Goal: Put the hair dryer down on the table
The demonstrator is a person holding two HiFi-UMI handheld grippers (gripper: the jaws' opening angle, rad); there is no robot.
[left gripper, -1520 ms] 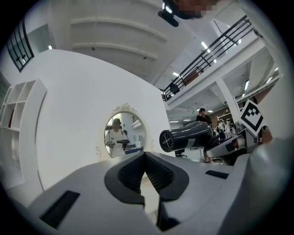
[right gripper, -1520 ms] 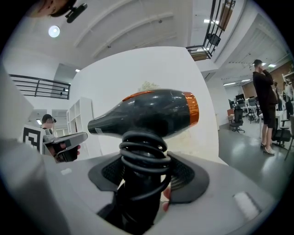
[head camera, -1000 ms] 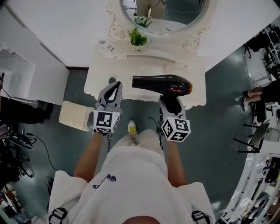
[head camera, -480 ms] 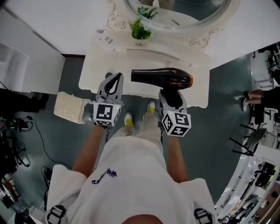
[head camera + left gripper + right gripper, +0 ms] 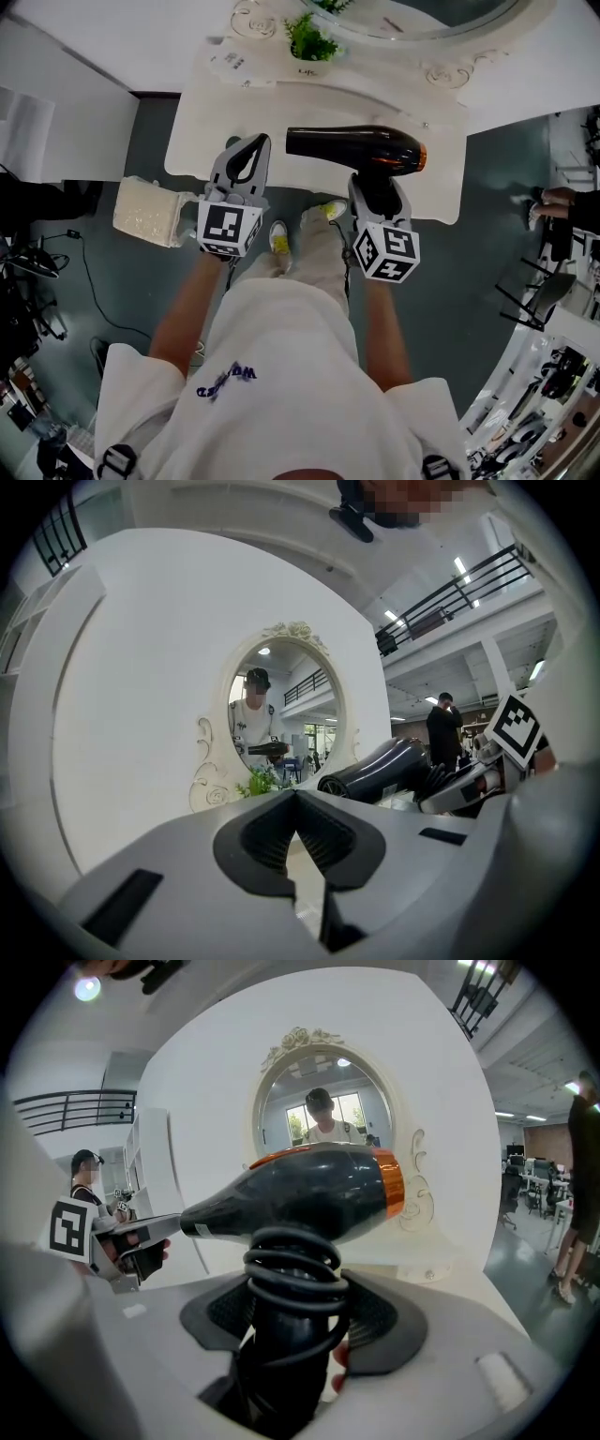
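The black hair dryer (image 5: 356, 150) with an orange ring lies level above the white vanity table (image 5: 202, 141), nozzle pointing left. My right gripper (image 5: 375, 192) is shut on its handle. In the right gripper view the dryer's body (image 5: 300, 1194) sits above the jaws, and the coiled cord (image 5: 295, 1274) wraps the handle between my right gripper's (image 5: 295, 1321) pads. My left gripper (image 5: 251, 150) hovers over the table's front left part, shut with nothing in it. In the left gripper view its jaws (image 5: 295, 799) meet at the tip, with the dryer (image 5: 384, 766) to the right.
An oval mirror (image 5: 281, 705) and a small green plant (image 5: 314, 42) stand at the back of the table. A cream stool (image 5: 150, 211) sits on the floor to the left. A person (image 5: 562, 202) stands at the right edge, and cables (image 5: 56, 281) lie on the floor at left.
The person has stepped closer to the table. Both grippers and the held dryer now sit a little further over the tabletop. Neither gripper has changed its state.
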